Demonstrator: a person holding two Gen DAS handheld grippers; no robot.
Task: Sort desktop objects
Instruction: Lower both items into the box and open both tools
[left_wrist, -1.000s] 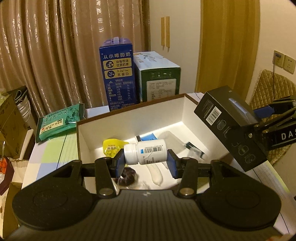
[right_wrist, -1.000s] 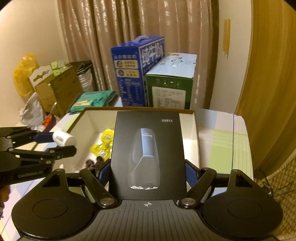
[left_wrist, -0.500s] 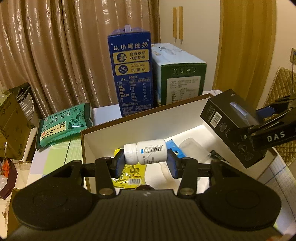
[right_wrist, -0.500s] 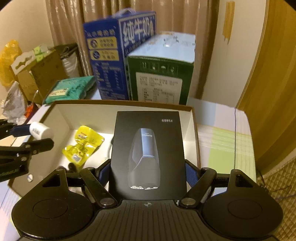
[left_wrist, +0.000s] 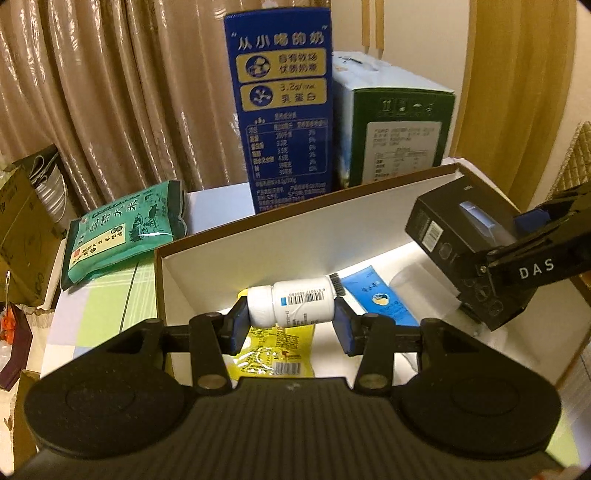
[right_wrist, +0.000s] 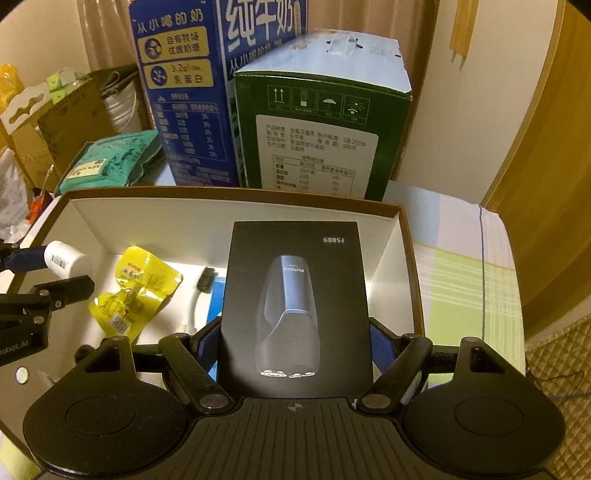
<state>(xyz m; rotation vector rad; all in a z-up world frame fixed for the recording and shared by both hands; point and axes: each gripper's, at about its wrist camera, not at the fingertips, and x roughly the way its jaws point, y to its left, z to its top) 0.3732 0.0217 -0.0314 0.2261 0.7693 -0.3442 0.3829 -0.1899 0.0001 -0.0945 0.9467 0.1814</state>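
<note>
A collision between the two loads is judged possible, since both are held over the same cardboard tray (right_wrist: 236, 195). The white pill bottle (left_wrist: 291, 301) is pinched end-to-end by the left tongs (left_wrist: 290, 325) at the tray's left; the black shaver box (right_wrist: 297, 306) is clamped by the widely spread right tongs (right_wrist: 295, 350) at its right.

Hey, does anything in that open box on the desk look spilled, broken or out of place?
Nothing stands out. The yellow packets, brush and blue packet lie loose but intact in the box.
</note>
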